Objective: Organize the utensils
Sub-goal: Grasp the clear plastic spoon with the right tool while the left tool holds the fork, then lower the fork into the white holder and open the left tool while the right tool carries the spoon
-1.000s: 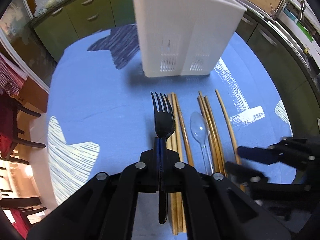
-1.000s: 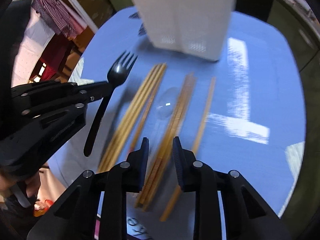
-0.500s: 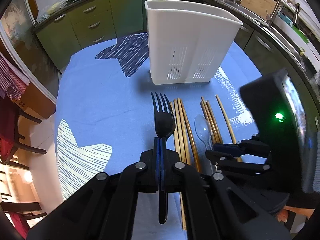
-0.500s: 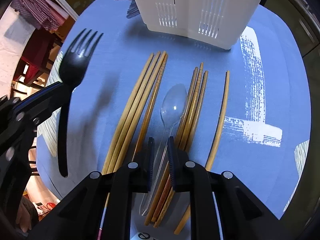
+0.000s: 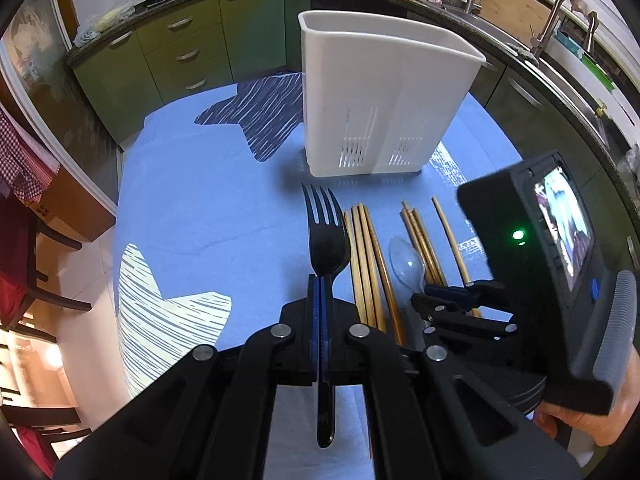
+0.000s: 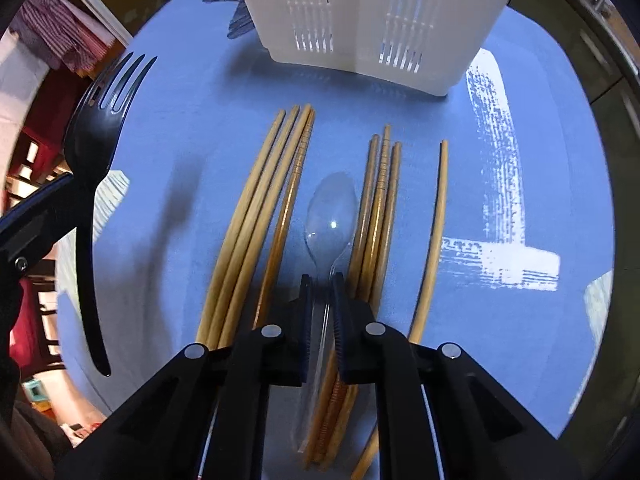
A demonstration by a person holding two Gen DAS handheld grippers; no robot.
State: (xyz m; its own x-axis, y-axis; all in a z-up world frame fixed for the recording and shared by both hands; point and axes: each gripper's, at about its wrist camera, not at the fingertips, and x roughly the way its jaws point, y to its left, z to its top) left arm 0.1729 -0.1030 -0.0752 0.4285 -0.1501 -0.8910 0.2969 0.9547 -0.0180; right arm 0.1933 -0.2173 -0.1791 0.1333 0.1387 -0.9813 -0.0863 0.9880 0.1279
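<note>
Right wrist view: clear spoon's [image 6: 331, 216] handle lies between nearly closed jaws; left jaws clamp fork [image 5: 325, 240].

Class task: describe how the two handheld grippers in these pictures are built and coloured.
Both the left gripper and the right gripper are matte black plastic linkages with silver pivot bolts and blue pads lining the fingers. The right one's body carries a small lit screen, a green light and a ribbed grey handle.
</note>
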